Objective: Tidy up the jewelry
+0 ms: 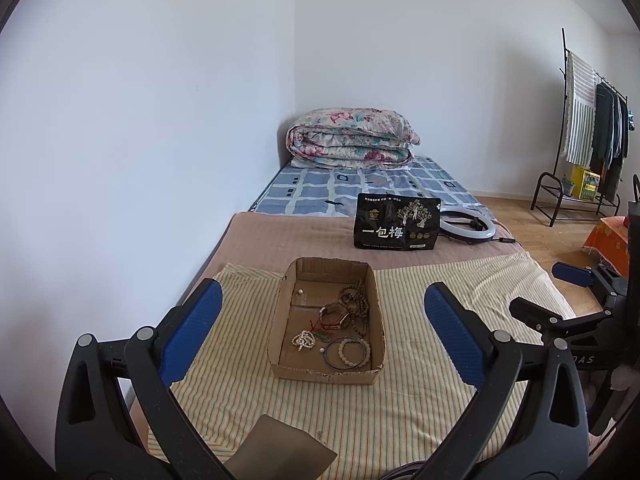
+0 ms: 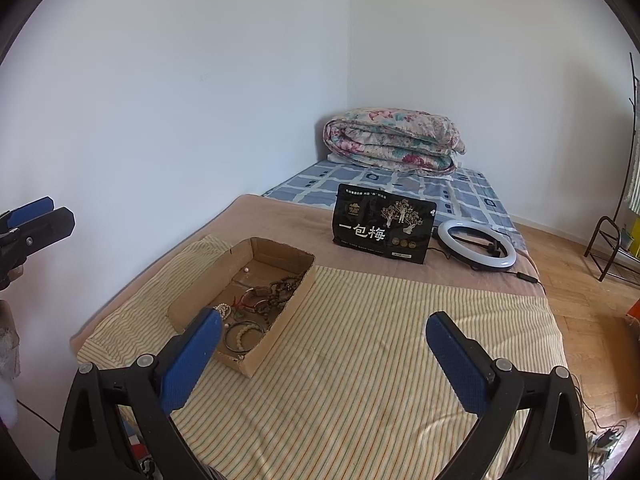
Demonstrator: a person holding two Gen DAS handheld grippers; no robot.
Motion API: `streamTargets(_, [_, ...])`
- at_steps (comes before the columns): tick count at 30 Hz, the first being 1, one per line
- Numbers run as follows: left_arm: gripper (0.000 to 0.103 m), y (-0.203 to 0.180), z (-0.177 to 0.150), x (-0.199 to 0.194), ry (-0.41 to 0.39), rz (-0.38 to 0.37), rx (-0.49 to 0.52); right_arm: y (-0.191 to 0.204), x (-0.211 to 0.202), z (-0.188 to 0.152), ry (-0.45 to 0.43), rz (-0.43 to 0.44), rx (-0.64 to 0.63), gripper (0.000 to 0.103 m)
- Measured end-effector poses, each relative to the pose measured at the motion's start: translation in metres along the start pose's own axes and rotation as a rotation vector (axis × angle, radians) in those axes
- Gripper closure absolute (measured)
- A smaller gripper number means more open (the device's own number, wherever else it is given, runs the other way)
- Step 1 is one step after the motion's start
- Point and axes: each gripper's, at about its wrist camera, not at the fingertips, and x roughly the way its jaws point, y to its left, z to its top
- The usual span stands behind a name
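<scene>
My left tool (image 1: 322,322) gapes wide, empty, the cardboard box (image 1: 280,322) of bracelets (image 1: 347,352) dead ahead between its fingers, long axis running away from me. My right tool (image 2: 320,348) is spread wide too, empty, the box ahead-left, angled rightward.

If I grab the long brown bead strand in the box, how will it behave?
The long bead strand lies in loose coils, so it will probably hang limp. It overlaps the watch-like bracelet, so it may drag that. Round beads may slip.
</scene>
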Motion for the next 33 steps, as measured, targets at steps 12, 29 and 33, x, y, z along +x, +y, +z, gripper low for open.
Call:
streamTargets(12, [0.0,0.0025,-0.0002,0.0003,0.0,0.0,-0.002,-0.0006,0.0041,-0.0018,0.008,-0.005,0.006,0.0])
streamTargets(29, [0.0,0.0022,-0.0012,0.0007,0.002,0.001,-0.005,-0.0018,0.0038,-0.0038,0.012,-0.009,0.009,0.0])
streamTargets(33, [0.0,0.0025,-0.001,0.0004,0.002,0.0,-0.001,-0.0017,0.0045,-0.0069,0.015,-0.011,0.009,0.0])
